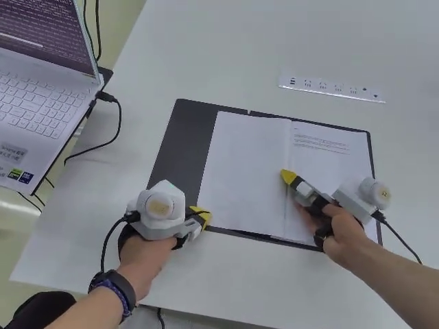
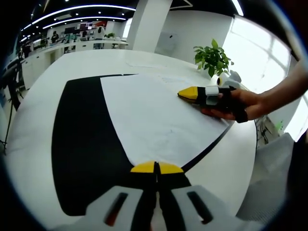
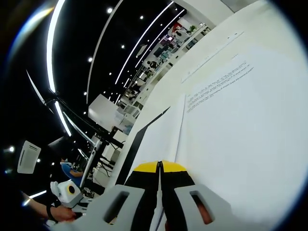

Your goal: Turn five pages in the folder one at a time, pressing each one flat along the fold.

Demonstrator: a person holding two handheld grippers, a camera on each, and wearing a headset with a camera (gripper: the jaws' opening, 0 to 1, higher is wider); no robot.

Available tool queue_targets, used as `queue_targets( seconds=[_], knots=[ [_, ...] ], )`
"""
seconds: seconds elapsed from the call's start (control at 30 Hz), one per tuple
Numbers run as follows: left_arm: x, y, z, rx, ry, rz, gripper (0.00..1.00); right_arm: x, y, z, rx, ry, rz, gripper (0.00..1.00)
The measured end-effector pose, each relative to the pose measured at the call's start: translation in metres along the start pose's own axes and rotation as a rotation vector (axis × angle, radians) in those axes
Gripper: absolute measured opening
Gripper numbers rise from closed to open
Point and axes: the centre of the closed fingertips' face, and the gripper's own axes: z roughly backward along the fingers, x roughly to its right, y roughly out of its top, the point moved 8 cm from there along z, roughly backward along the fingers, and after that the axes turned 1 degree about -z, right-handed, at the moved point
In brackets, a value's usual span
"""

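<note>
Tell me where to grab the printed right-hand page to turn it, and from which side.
Probably its free right edge, near a corner, approached from the right: the printed page lies flat and is bound at the fold, so only that edge can lift.

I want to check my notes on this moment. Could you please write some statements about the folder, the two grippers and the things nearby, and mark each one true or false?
1. The folder lies open on the table. True.
2. The right gripper holds a page up in the air. False: it is shut, with its tip down on the pages at the fold.
3. The left gripper is shut, at the near edge of the folder's black cover. True.
4. The laptop is closed. False: it is open, with text on its screen.
5. The right-hand page is blank. False: it has printed lines near its top.
</note>
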Motion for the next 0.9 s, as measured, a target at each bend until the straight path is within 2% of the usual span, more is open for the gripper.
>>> queue_targets(
  seconds=[0.13,0.37,0.53,0.9],
  knots=[
    [0.000,0.000,0.000,0.000,-0.001,0.004,0.00,0.003,-0.006,0.005,-0.020,0.007,0.007,0.00],
    [0.000,0.001,0.000,-0.001,-0.005,-0.001,0.00,0.006,-0.019,0.018,-0.100,0.030,0.054,0.00],
    [0.000,0.001,0.000,0.000,-0.005,-0.001,0.00,0.009,-0.028,0.024,-0.103,0.026,0.053,0.00],
    [0.000,0.000,0.001,0.000,-0.005,-0.004,0.00,0.006,-0.047,0.040,-0.126,0.038,0.068,0.00]
  ],
)
